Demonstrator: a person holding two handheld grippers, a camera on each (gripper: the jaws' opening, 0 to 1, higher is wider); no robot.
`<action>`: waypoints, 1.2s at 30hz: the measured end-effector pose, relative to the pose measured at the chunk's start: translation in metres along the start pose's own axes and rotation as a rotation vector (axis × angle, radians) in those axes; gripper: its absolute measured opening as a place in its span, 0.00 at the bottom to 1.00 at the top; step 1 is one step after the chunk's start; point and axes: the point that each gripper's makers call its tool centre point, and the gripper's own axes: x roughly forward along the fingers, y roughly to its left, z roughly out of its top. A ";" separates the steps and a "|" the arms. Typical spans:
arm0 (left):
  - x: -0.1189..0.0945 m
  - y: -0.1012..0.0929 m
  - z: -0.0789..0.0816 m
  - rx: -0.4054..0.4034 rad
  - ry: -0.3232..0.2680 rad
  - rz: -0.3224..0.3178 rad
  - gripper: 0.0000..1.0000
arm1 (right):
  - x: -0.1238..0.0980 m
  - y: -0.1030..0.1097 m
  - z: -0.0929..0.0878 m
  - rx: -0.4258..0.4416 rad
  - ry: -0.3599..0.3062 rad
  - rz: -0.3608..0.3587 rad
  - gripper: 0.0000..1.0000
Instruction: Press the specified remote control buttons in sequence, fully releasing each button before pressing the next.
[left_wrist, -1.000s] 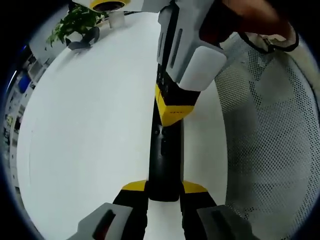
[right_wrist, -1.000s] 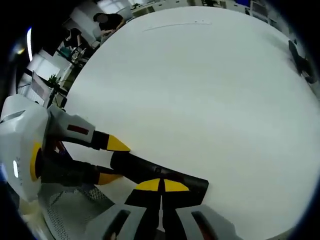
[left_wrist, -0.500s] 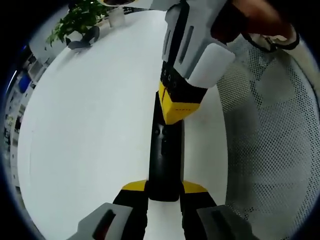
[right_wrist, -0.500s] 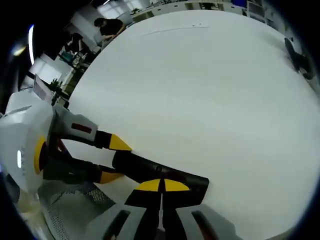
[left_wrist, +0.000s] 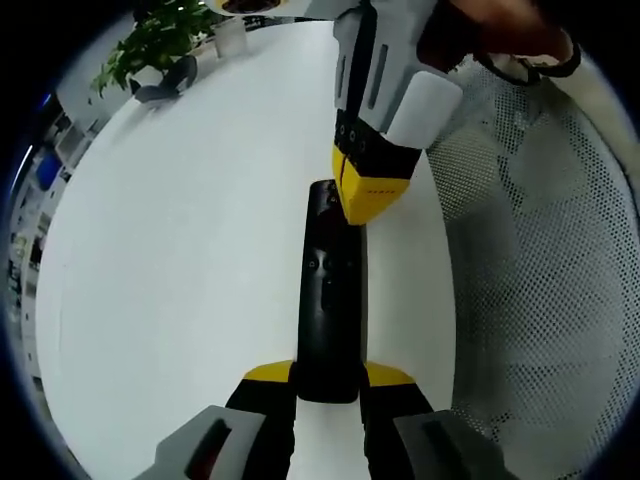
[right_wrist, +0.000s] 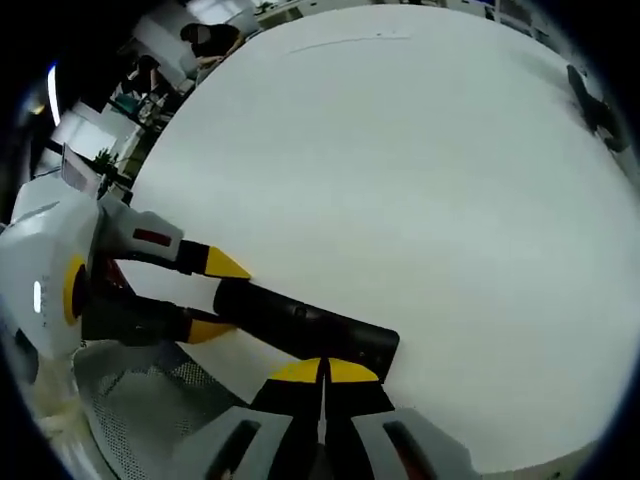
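The black remote control (left_wrist: 328, 300) lies flat on the white table (left_wrist: 180, 250), running lengthwise away from the left gripper (left_wrist: 329, 385), whose two yellow-tipped jaws are closed in on the remote's near end, one on each long side, gripping it. In the left gripper view the right gripper (left_wrist: 371, 195) comes down from the far side, held by a person's hand (left_wrist: 500, 25); its yellow tips are pressed together with no gap between them, and they hang over the far right part of the remote, near its top buttons, though whether the tips actually touch the remote's face cannot be told. In the right gripper view the same remote (right_wrist: 305, 325) lies across the lower part of the picture, with the right gripper's (right_wrist: 322, 371) closed yellow tips at its end edge and the left gripper (right_wrist: 215, 297) reaching in from the left, its jaws straddling the remote's other end. To the right of the remote in the left gripper view is a white mesh surface (left_wrist: 540, 280), just beside the table edge. At the far left corner of the table stands a leafy green plant (left_wrist: 160, 40) with a dark object (left_wrist: 165, 85) lying just beside it.
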 end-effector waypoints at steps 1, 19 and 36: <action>0.000 0.000 0.000 0.001 0.000 -0.001 0.22 | 0.000 0.000 0.000 -0.002 0.000 0.000 0.00; 0.000 0.000 0.000 -0.006 -0.005 0.004 0.22 | -0.002 0.003 -0.002 -0.008 -0.010 -0.013 0.00; 0.000 0.000 0.000 0.001 0.005 -0.001 0.22 | 0.003 0.006 -0.001 0.003 0.002 -0.005 0.00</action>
